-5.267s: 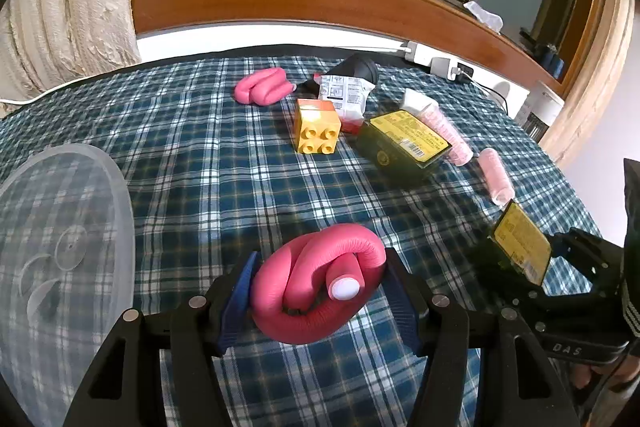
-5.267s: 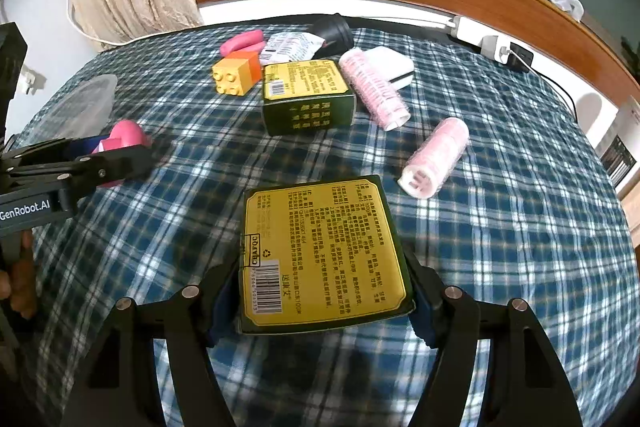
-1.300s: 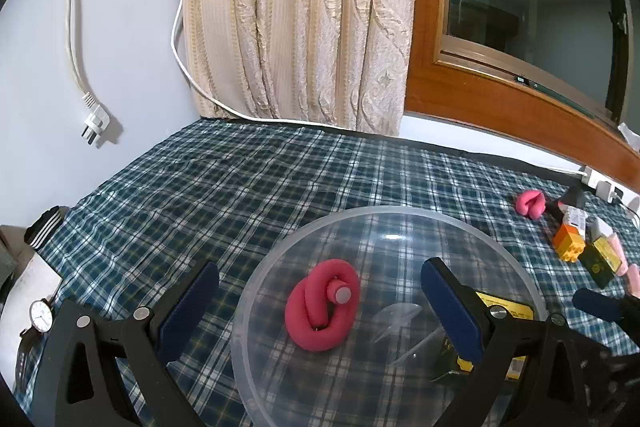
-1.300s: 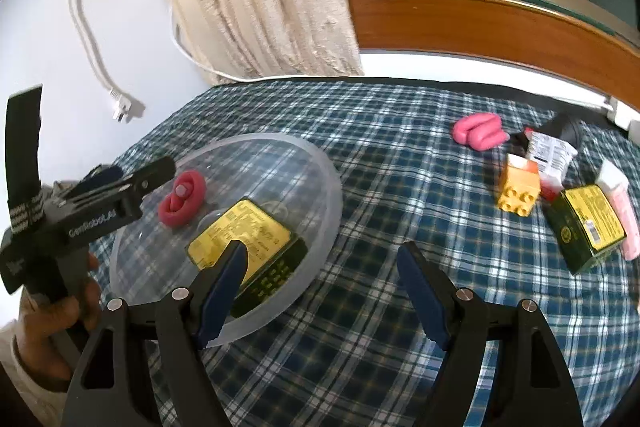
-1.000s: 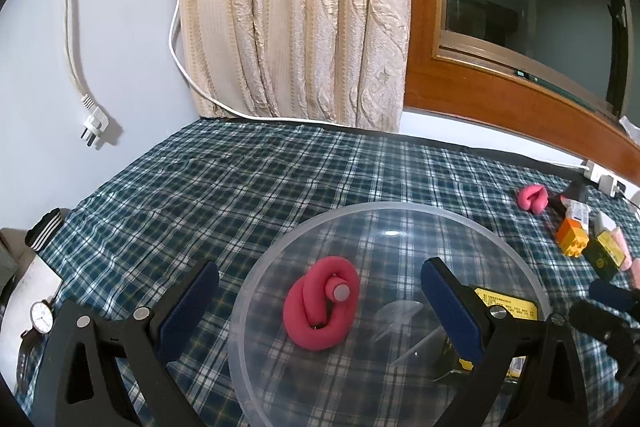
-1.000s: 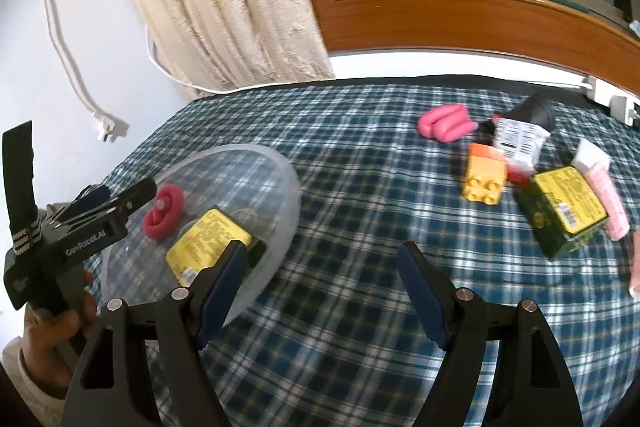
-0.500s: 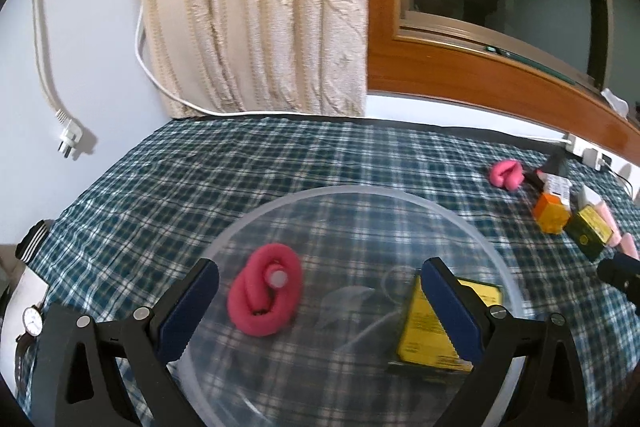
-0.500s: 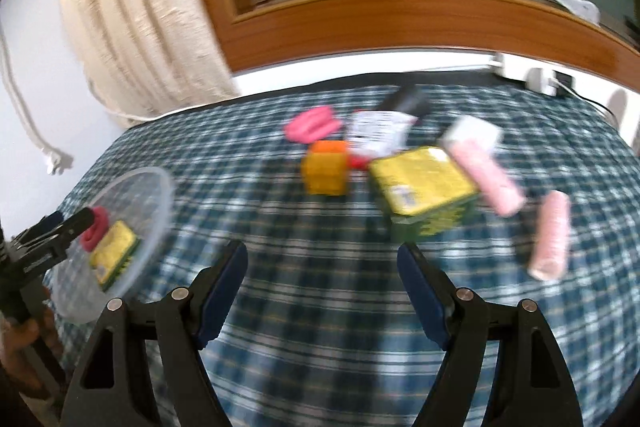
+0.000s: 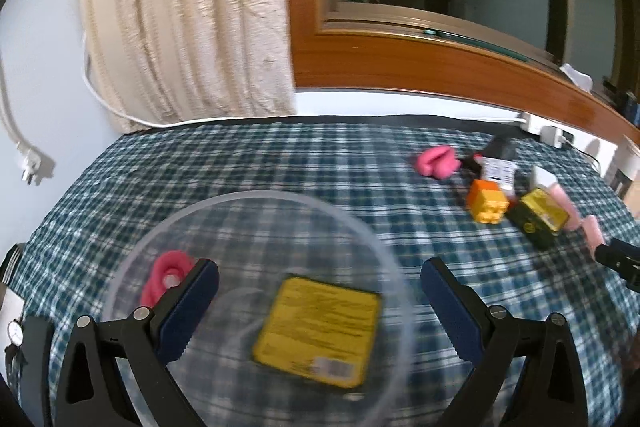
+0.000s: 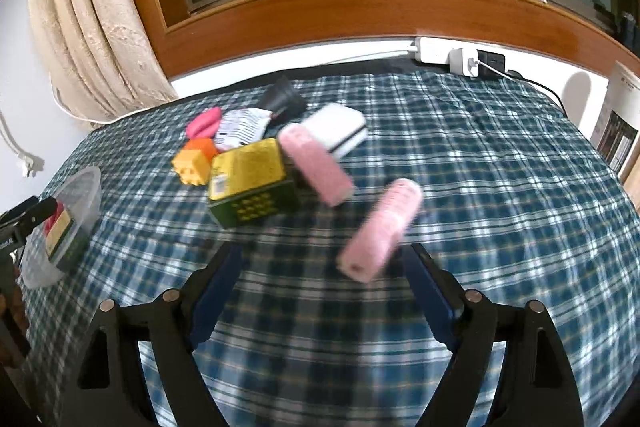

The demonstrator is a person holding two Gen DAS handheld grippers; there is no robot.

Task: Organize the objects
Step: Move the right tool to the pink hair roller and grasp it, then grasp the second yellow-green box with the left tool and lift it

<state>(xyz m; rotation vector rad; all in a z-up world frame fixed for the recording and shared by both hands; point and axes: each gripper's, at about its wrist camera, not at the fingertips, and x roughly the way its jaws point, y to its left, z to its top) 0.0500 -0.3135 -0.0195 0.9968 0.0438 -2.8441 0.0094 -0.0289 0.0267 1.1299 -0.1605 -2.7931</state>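
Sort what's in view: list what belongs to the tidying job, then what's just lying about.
Job: clear bowl, pink curler and yellow box inside it; loose pink rollers, green box, toy block.

Lying about: curtain, power strip, wall plug.

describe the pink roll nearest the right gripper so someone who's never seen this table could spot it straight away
On the plaid table, look right of the pile around the green box. The pink roll lies alone on the cloth, just ahead of the open right gripper. The other pink roll leans against the box; this one touches nothing and shows its open end.
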